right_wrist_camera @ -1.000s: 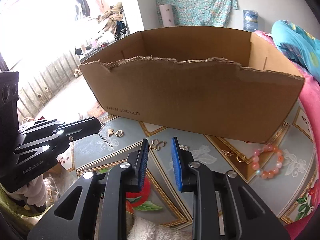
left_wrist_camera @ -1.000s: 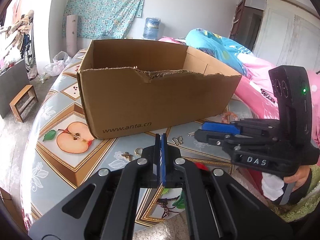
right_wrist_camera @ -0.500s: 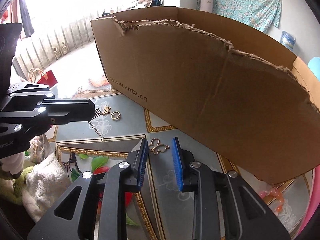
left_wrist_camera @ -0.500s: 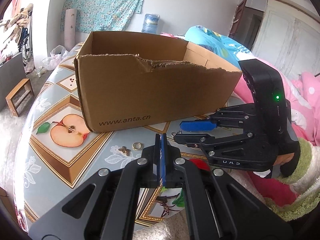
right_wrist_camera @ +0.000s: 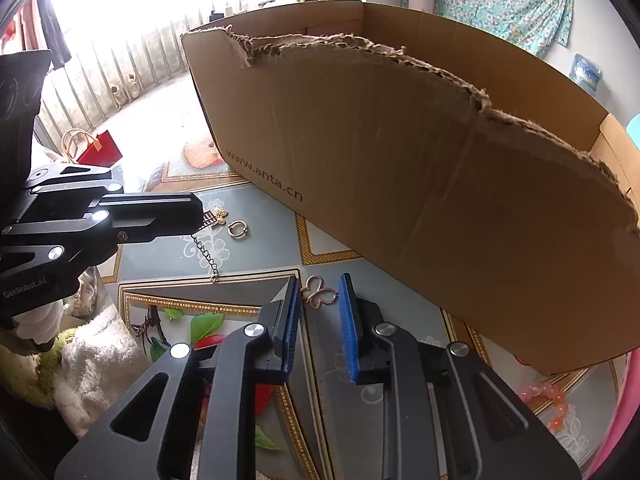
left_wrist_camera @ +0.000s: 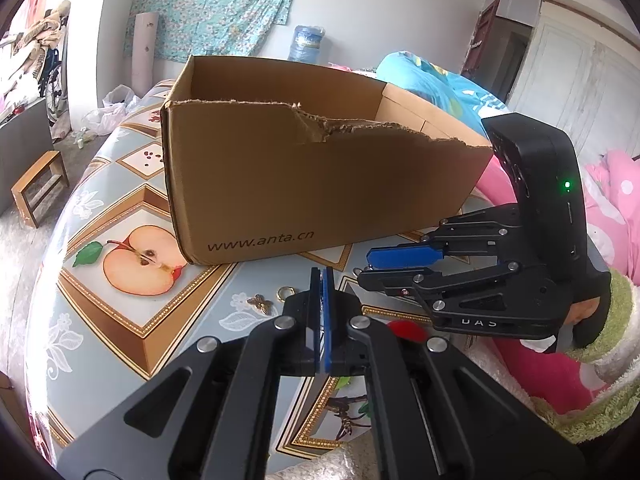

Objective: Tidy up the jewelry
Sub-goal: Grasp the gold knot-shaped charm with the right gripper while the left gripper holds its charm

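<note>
A torn brown cardboard box [left_wrist_camera: 320, 188] marked www.anta.cn stands on the patterned table; it also shows in the right wrist view [right_wrist_camera: 440, 152]. My right gripper [right_wrist_camera: 320, 296] is open, its blue pads on either side of a rose-gold butterfly charm [right_wrist_camera: 318, 295] on the table; it also shows in the left wrist view [left_wrist_camera: 366, 262]. My left gripper [left_wrist_camera: 322, 276] is shut, and in the right wrist view [right_wrist_camera: 202, 216] a thin chain [right_wrist_camera: 206, 254] hangs from its tip. A small gold butterfly [right_wrist_camera: 219, 214] and a gold ring [right_wrist_camera: 237, 229] lie nearby.
A pink bead bracelet [right_wrist_camera: 548, 400] lies at the table's right edge. The gold ring [left_wrist_camera: 286, 291] and small butterfly [left_wrist_camera: 259, 301] also show in the left wrist view. A wooden stool [left_wrist_camera: 38, 186] stands on the floor to the left. Bedding [left_wrist_camera: 612, 216] is piled on the right.
My right gripper has moved in closer to the butterfly charm, which now sits between its open pads. My left gripper stays shut with the chain hanging from it.
</note>
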A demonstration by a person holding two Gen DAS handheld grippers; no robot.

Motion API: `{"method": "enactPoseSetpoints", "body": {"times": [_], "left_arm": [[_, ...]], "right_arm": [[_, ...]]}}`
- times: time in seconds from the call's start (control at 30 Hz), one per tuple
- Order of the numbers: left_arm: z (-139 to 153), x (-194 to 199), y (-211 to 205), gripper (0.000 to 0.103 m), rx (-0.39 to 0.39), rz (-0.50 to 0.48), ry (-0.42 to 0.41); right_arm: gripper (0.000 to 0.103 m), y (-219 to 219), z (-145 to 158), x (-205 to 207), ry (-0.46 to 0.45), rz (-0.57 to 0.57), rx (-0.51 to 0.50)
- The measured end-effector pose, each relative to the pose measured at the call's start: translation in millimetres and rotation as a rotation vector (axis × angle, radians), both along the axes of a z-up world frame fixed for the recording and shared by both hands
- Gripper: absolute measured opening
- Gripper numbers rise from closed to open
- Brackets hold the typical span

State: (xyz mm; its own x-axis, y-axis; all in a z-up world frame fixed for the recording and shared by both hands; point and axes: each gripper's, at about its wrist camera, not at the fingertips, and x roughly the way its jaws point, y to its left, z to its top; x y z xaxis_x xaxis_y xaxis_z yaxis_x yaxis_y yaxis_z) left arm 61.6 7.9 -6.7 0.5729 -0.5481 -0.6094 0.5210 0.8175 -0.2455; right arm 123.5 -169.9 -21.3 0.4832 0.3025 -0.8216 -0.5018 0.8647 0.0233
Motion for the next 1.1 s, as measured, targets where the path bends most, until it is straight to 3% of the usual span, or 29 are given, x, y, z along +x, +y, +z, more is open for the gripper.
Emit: {"method": "enactPoseSetpoints", "body": {"times": [0.1,0.33,0.43,0.5,0.57,0.77,0.9,1.1], "left_arm": [[0,0,1,0.000,0.000,0.001,-0.001],[1,0,1,0.000,0.000,0.002,-0.001],[0,1,2,0.000,0.000,0.003,0.000],[0,2,2,0.000,-0.003,0.005,0.004],[-1,3,2,0.000,-0.005,0.006,0.008],[-1,4,2,0.000,-0.007,0.007,0.008],[-2,5,3,0.000,-0.014,0.011,0.010],[-2,4,5,0.000,-0.024,0.012,0.006]], "right_arm": [[0.009,3,-1,-2,0.001,0.000,0.001],[0.008,0,5,-2,0.008,-0.032,0.010],[0.014,-1,9,-1,0.013,-0.046,0.009],[0.031,-3,9,2,0.029,-0.047,0.014],[0.033,-1,7,3,0.050,-0.045,0.016],[0.033,3,1,6,0.076,-0.057,-0.025],[0.020,1,2,8,0.095,-0.085,-0.025],[0.020,-3,3,7,0.108,-0.097,-0.023]]}}
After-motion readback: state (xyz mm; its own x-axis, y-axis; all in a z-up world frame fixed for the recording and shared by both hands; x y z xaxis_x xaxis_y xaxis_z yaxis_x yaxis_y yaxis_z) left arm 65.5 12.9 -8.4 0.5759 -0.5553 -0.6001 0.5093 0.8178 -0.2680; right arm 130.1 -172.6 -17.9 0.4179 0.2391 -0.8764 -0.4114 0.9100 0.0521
